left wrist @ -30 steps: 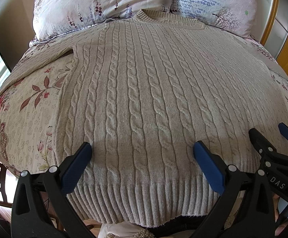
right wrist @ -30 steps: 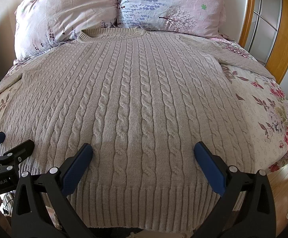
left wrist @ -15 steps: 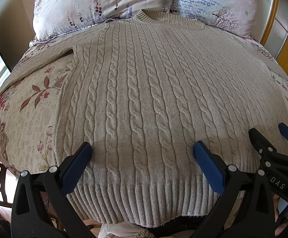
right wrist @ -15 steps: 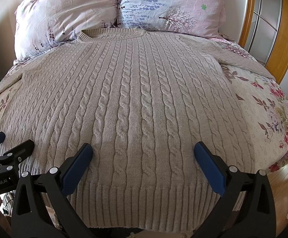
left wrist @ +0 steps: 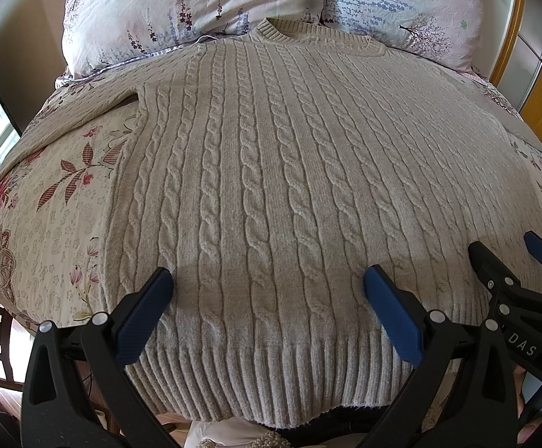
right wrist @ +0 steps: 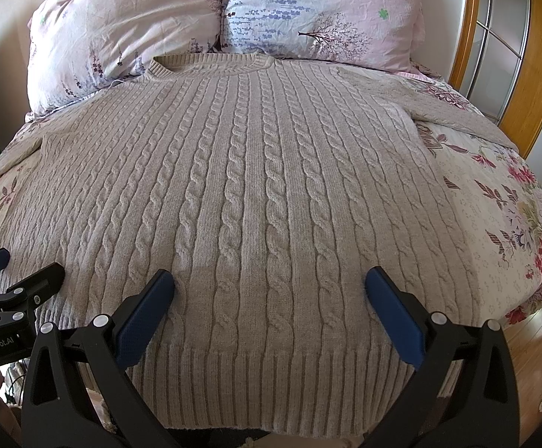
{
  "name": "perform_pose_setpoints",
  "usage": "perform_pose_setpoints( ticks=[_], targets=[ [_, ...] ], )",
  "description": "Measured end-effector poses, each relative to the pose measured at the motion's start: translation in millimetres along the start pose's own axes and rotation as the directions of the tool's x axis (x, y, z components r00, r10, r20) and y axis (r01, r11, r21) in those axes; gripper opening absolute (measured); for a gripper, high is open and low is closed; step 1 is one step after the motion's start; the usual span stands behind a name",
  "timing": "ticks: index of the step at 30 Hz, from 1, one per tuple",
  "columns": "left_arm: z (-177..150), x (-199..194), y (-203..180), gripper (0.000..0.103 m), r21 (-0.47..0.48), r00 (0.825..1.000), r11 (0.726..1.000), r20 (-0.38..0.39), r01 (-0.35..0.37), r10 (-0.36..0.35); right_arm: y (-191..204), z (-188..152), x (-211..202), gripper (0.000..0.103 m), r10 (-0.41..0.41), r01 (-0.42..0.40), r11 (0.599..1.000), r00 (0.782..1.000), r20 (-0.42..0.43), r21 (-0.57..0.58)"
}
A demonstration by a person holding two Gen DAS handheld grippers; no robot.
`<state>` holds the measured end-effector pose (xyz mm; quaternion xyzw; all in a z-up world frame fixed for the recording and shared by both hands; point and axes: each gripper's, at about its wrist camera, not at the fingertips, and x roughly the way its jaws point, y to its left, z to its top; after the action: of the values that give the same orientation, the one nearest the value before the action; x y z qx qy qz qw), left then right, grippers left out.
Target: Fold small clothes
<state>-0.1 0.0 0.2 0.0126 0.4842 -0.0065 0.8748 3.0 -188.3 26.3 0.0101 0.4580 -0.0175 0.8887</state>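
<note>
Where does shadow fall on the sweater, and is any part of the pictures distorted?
Left wrist view: a soft shadow band crosses the sweater near its hem; fisheye bulges the bed. Right wrist view: the same band and bulge, sharp focus.

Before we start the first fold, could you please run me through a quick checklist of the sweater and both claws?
1. Sweater lies flat, front up, on the bed: ok.
2. Collar toward the pillows, hem nearest us: ok.
3. Left claw open, holding nothing, above the hem: ok.
4. Right claw open, holding nothing, above the hem: ok.
5. Sleeves spread sideways; cuffs run out of view: cannot tell.
6. Pads touching the knit: cannot tell.
</note>
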Motion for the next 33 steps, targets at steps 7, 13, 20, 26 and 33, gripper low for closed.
perform_pose_setpoints(
  ticks=[7,13,20,26,33],
  targets=[
    [0.0,0.0,0.0,0.101,0.0,1.0,1.0,0.0,0.0,0.0,0.1,-0.4,0.0,0.102,0.0,0.0,1.0,1.0,0.001,0.0],
    [0.0,0.0,0.0,0.101,0.0,1.0,1.0,0.0,0.0,0.0,0.2,-0.7,0.2,0.102,0.002,-0.002,1.0,1.0,0.0,-0.003],
    [0.0,0.1,0.0,0.101,0.001,1.0,1.0,-0.002,0.0,0.0,0.0,1.6,1.5,0.102,0.017,-0.017,1.0,1.0,0.001,-0.024],
    [1.6,0.1,0.3,0.101,0.005,1.0,1.0,-0.017,0.003,-0.003,-1.9,1.7,2.2,0.102,0.039,-0.039,0.998,0.999,0.006,-0.045],
    [9.8,5.1,0.2,0.101,0.033,1.0,0.999,-0.022,0.013,-0.012,-4.1,2.6,5.5,0.102,0.077,-0.074,0.994,0.996,0.039,-0.076]
  ],
)
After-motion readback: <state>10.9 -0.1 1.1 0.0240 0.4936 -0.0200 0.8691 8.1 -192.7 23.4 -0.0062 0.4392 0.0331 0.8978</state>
